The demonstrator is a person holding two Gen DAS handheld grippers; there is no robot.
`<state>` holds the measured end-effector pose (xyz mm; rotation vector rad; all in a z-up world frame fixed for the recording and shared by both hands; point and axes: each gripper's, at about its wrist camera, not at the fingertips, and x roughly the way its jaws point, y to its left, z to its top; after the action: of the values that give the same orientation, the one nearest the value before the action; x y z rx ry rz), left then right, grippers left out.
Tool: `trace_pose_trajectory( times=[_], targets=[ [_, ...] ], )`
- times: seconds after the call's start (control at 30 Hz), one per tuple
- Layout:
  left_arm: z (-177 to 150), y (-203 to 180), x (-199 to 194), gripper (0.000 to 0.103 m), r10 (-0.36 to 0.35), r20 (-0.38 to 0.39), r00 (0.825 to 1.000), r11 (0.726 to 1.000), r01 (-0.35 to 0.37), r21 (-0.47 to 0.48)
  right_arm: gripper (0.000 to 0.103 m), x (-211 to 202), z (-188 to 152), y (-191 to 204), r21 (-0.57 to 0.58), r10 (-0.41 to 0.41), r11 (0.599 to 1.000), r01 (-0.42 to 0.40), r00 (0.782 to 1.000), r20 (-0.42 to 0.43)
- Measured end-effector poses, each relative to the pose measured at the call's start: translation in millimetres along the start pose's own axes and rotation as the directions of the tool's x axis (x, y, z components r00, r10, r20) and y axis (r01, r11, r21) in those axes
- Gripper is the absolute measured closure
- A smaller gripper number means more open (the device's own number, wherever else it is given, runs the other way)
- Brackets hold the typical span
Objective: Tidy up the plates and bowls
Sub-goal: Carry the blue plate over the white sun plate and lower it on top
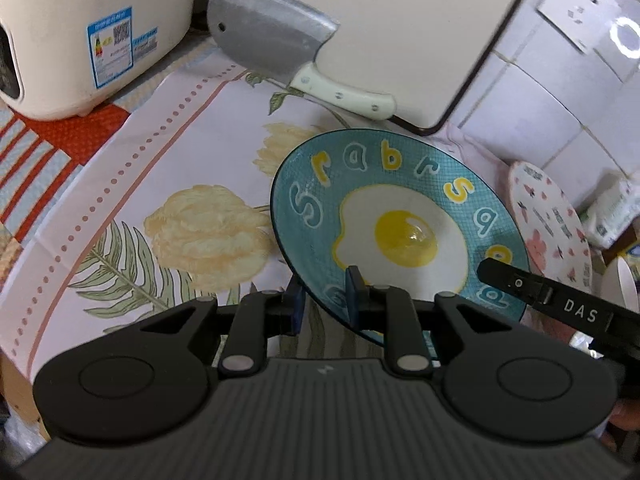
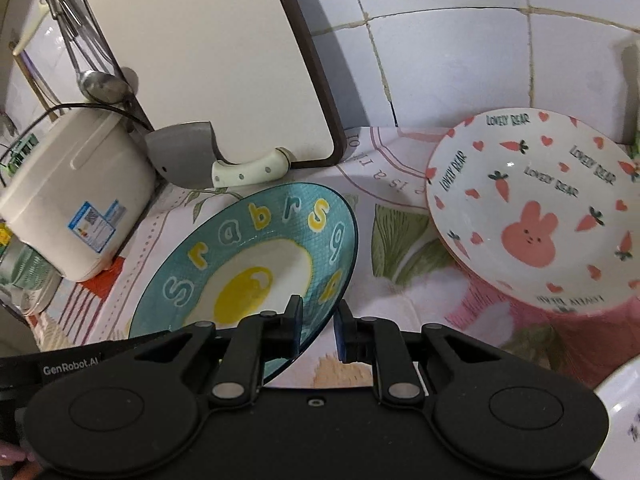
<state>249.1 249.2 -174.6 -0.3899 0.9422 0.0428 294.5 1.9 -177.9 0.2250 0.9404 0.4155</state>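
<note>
A teal plate with a fried-egg picture and coloured letters is held tilted above the flowered cloth. My left gripper has its two blue pads on either side of the plate's near rim and is shut on it. In the right wrist view the same teal plate is tilted. My right gripper straddles the plate's right rim with a gap between pads and rim, so it is open. A white plate with a pink rabbit and carrots rests on the cloth at the right; it also shows in the left wrist view.
A cleaver and a white cutting board lean against the tiled wall at the back. A cream rice cooker stands at the left. A white dish edge is at the near right. Ladles hang at the back left.
</note>
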Motion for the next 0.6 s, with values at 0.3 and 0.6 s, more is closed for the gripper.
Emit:
trace_pose_trajectory(
  times=[0.3,0.6],
  targets=[
    [-16,-36,-49,0.084,-0.025,-0.042,0.999,0.99,0.03,0.141,0.081,-62,-21,-8,0.052,0.0,0.999,0.001,1.0,-0.022],
    [-43,-74,-95,0.084,-0.046,-0.072,0.996,0.98,0.059,0.191,0.081,-132,-50,-20,0.089,-0.011,0.996,0.01,1.0,0.004]
  ],
)
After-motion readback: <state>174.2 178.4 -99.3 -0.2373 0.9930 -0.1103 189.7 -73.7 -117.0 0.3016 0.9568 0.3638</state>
